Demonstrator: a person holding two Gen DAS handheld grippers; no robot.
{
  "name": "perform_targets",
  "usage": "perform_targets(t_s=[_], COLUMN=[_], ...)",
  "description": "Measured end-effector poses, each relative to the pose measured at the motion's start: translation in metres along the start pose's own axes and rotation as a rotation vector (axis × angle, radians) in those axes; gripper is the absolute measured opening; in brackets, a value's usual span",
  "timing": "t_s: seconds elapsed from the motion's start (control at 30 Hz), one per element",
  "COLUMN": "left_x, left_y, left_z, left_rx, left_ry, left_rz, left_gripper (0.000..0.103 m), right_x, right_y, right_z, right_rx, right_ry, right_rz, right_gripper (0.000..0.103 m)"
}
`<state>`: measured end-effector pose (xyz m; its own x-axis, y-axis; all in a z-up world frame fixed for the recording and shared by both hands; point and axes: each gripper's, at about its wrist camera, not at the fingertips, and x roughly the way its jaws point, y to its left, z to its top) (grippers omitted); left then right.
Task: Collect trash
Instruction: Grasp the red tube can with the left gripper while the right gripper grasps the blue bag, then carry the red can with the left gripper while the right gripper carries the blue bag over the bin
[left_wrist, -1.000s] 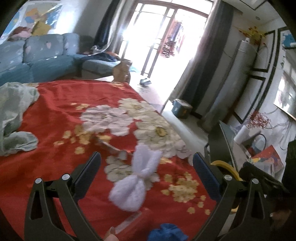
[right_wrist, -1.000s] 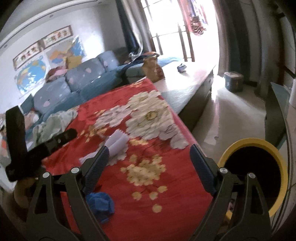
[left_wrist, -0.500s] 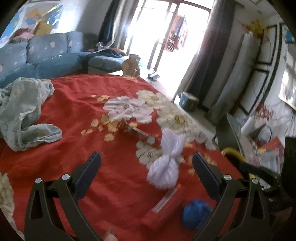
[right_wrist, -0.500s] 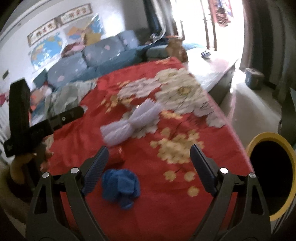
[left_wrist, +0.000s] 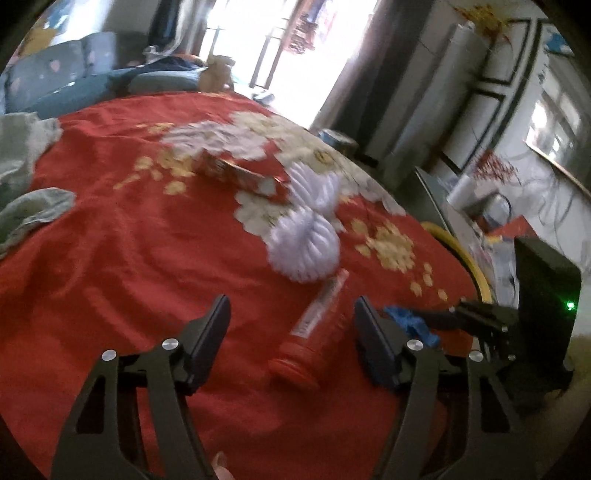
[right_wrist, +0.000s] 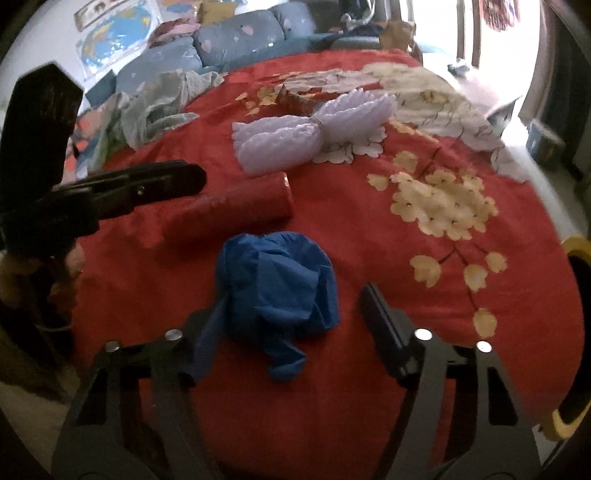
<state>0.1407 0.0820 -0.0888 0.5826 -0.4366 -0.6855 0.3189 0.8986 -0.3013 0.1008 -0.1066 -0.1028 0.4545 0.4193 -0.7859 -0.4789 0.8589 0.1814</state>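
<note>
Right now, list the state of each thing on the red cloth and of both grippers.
Left gripper: open, jaws just closing, either side of the tube.
Right gripper: open, jaws just closing around the glove.
Tube: lying flat, not gripped.
Glove: crumpled, resting on the cloth.
White bundle: tied at the middle, lying flat.
Box: lying on its side.
Bin: open-topped, beside the table.

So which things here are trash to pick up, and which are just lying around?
Trash to collect:
crumpled blue glove
red plastic tube
white pleated paper bow
red patterned box
yellow-rimmed bin takes it

Just lying about:
pale green cloth
blue sofa
</note>
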Motion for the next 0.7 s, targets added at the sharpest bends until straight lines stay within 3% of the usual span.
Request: perform_targets(t_s=[0.07,0.17,0.4,0.5,0.6,0.7], left_x=[0.009,0.020,0.026,0.029,0.031,0.031], left_y=[-0.003,-0.006,-0.022,-0.028,-0.036,-0.042], left_z=[-0.004,-0.008,-0.014,-0.016,-0.017,-0.016], left_rx=[0.016,0.023,0.078,0.078,0.094,0.070], left_ry=[0.025,0.063,0.090,0.105,0.101,0.096], left_rz=[0.000,-0.011,-0.015,-0.039,-0.033,-0.078], left_gripper=[0.064,0.058,0.042,0.027,0.027,0.027], right_x=[-0.001,-0.004,-0.010,-0.013,-0.019,-0.027], right_y=[0.001,-0.006,-0.036,-0.047,-0.060,-0.073], right_z=[-0.001,0.001,0.009,0.012,0.015,0.019], right_rx=[-0.024,-0.014,0.065,0.091,0.125,0.152], right_ry=[-0.004,0.002,-0.011,-0.018,-0.030,-0.055], right_rz=[-0.014,-0.028,-0.072,-0.095,-0.108,-0.125], right_gripper=[0.038,0.023,0.015,0.013,0.012,0.012])
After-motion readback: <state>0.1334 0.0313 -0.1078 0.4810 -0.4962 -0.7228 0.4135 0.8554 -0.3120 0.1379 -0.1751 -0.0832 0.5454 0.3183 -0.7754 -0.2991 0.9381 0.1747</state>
